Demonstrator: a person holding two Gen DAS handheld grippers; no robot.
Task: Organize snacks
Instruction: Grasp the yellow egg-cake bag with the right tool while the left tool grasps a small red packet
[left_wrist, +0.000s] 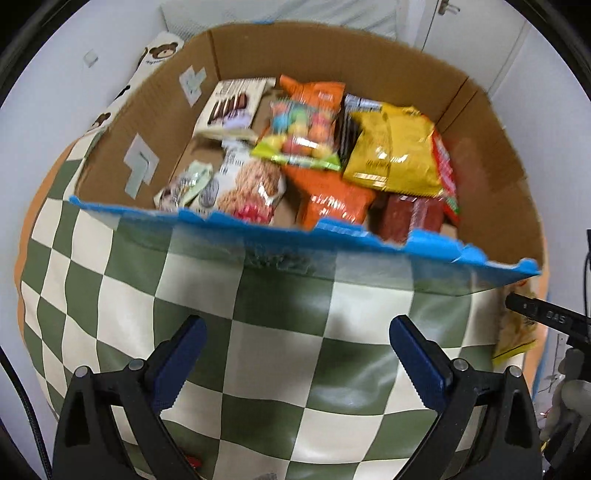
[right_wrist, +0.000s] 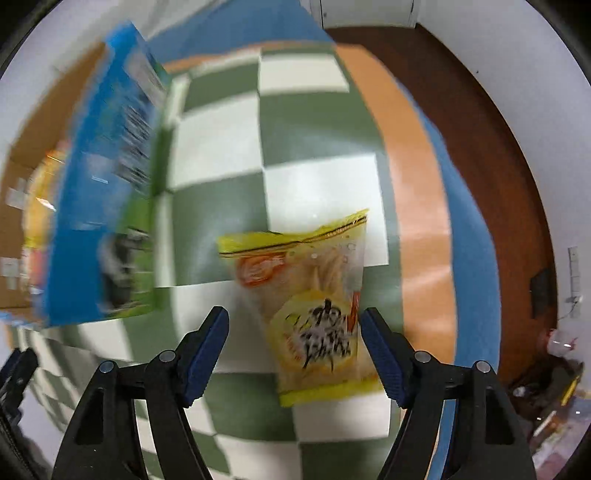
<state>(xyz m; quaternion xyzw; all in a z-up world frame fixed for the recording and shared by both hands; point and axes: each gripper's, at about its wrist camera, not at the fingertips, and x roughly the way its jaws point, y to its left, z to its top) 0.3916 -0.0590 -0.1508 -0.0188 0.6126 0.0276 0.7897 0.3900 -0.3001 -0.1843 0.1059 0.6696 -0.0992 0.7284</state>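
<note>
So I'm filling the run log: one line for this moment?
left gripper: open, empty | right gripper: open over yellow packet | box: full of snacks

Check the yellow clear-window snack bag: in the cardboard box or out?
Out. The yellow clear-window snack bag lies flat on the checkered cloth, beside the cardboard box.

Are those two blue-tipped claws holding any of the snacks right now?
No. The left gripper is open over bare checkered cloth; the right gripper is open around a yellow snack packet, not gripping it.
</note>
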